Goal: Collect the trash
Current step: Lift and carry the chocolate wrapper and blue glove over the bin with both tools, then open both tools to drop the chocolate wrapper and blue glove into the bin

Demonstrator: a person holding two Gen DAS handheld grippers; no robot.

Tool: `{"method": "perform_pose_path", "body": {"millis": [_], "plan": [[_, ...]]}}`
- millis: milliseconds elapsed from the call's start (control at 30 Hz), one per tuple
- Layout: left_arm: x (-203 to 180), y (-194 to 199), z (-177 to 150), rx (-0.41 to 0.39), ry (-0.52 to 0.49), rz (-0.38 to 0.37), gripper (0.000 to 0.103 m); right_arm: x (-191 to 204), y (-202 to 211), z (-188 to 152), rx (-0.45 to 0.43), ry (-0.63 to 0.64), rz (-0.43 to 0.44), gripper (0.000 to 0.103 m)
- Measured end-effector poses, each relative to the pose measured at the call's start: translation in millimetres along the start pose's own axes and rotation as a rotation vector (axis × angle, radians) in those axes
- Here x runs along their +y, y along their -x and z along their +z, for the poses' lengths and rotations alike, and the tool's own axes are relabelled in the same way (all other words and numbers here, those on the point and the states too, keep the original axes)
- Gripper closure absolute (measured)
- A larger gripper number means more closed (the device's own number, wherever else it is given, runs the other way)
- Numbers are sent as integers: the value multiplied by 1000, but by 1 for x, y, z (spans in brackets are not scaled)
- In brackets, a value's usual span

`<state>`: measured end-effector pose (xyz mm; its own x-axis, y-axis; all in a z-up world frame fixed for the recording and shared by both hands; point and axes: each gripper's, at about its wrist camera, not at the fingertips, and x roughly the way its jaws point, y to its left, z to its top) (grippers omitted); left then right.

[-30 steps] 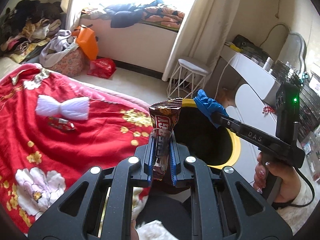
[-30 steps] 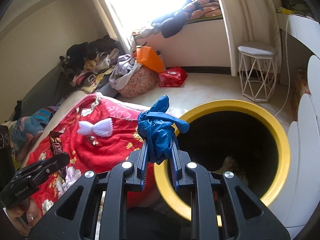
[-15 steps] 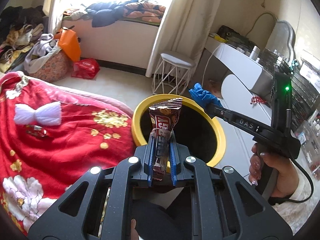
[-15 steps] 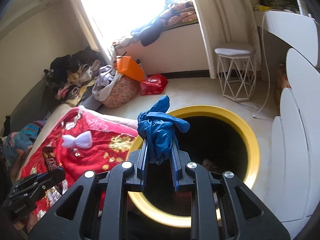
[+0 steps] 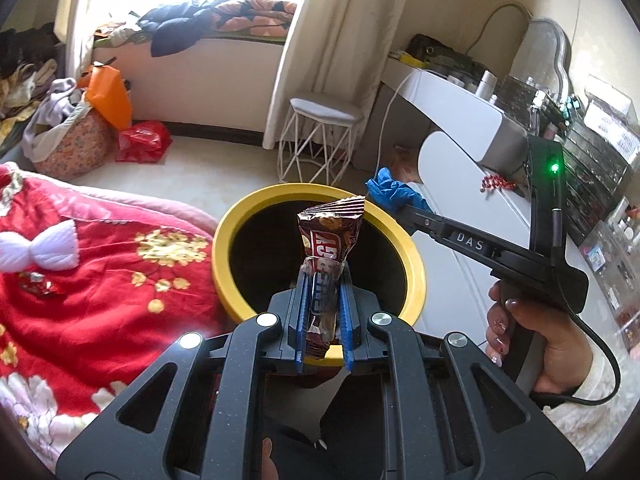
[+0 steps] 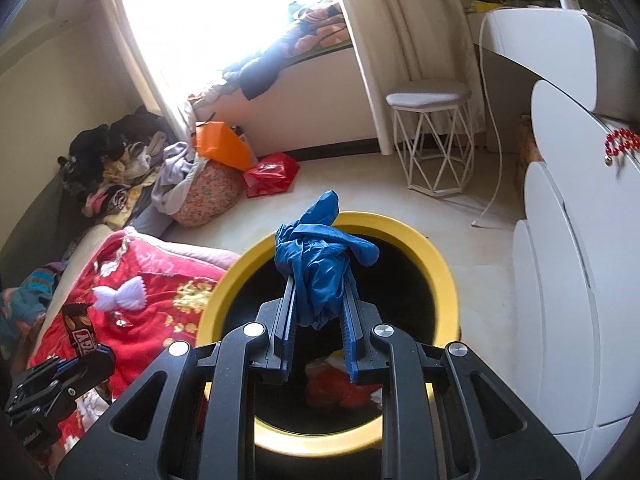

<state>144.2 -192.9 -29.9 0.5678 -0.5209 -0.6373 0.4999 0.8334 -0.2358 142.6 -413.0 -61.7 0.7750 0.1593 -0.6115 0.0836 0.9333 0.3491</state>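
Here, all places are given from the yellow bin.
Yellow bin (image 6: pixel 442 276): one, round, dark inside, standing on the pale floor; red and white scraps lie at its bottom in the right wrist view.
Left gripper (image 5: pixel 323 316): above the near rim of the bin, jaws narrow and pinching the brown snack wrapper (image 5: pixel 330 240), which stands upright over the opening.
Right gripper (image 6: pixel 318 316): over the bin's mouth, jaws closed on the crumpled blue glove (image 6: pixel 320 252); in the left wrist view that glove sits at the far right rim.
Right hand (image 5: pixel 536 332): to the right of the bin, wrapped around the gripper's handle, a black cable trailing from it.
Red blanket (image 5: pixel 80 280): touching the bin's left side, with one white bow (image 5: pixel 38 248) lying on it, well apart from the bin.
Stool (image 5: pixel 320 136): one, white wire legs, just behind the bin.
White cabinet (image 6: pixel 568 280): close on the bin's right.
Bags: one orange bag (image 6: pixel 222 146) and one red bag (image 6: pixel 272 174), beyond the bin to the left, by a heap of clothes.
In the way: nothing lies between either held piece and the bin's opening.
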Motion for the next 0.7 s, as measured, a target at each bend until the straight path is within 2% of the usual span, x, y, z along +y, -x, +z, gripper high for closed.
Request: {"method": "perform_pose_path", "body": {"millis": [267, 700], "plan": [[-5, -23, 6, 27, 1, -21, 94, -13, -2, -1, 4, -21, -16, 82], [5, -63, 22, 63, 19, -33, 94, -11, -7, -1, 21, -20, -12, 81]]}}
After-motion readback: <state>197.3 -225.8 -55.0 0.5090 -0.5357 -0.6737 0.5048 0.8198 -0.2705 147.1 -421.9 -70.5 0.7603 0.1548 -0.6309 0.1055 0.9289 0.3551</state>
